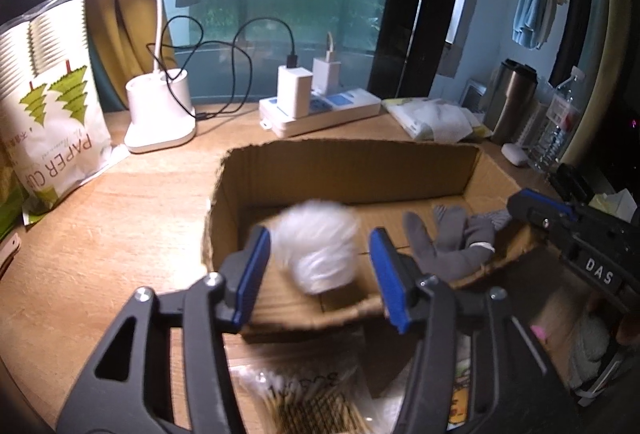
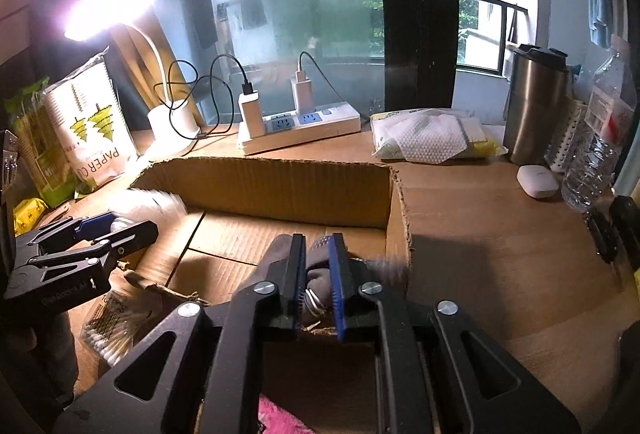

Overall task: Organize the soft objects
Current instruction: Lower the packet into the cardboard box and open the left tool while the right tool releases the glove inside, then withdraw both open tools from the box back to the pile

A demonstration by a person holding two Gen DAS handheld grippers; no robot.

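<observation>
1 cardboard box [image 1: 348,170] on worktop [image 1: 120,226], 2 soft things inside: 1 white fluffy ball [image 1: 320,250] at box's 7 o'clock, 1 grey glove [image 1: 452,242] at 4 o'clock. Left tongs [image 1: 316,270] open, ball between pads but not pressed. Right tongs [image 2: 316,274] narrow, glove between pads; grip can't tell. At 12 o'clock: 1 power strip [image 2: 300,128] w/ 2 chargers.

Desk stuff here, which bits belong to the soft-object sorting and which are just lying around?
Job: cardboard box, white fluffy ball, grey glove.
Lying about: desk lamp, power strip, paper cup bag, steel tumbler, water bottle.
</observation>
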